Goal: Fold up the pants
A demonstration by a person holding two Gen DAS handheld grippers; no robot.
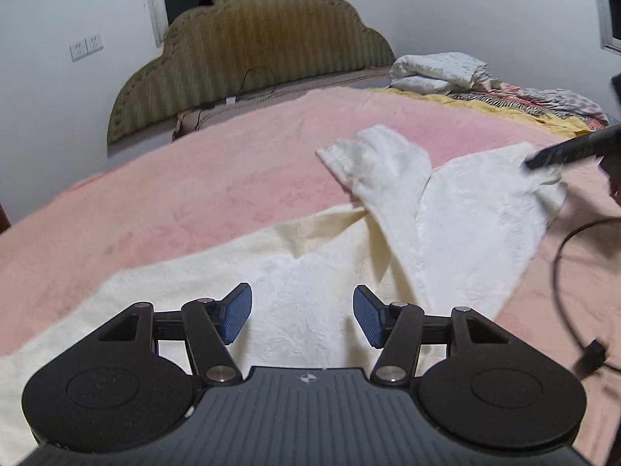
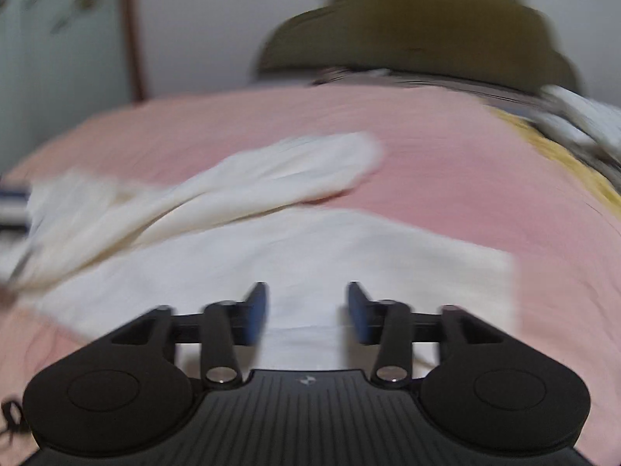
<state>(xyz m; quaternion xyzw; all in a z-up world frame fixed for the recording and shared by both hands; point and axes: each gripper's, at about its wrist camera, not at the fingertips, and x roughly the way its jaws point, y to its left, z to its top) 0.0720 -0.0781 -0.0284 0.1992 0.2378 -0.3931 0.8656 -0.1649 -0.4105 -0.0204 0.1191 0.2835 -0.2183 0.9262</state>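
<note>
White pants (image 1: 318,279) lie spread on a pink blanket (image 1: 194,178); the two legs run away to the right and their ends (image 1: 368,155) are crumpled. My left gripper (image 1: 302,314) is open and empty, just above the waist part of the pants. My right gripper (image 2: 308,310) is open and empty above a flat white leg (image 2: 310,248); this view is blurred by motion. The other leg (image 2: 271,171) lies bunched beyond it. The right gripper's fingers (image 1: 562,151) show in the left wrist view at the far leg end.
An olive padded headboard (image 1: 252,58) stands at the far side of the bed. Folded white bedding (image 1: 438,70) and patterned cloth (image 1: 543,101) lie at the far right corner. A black cable (image 1: 562,264) loops over the blanket at the right.
</note>
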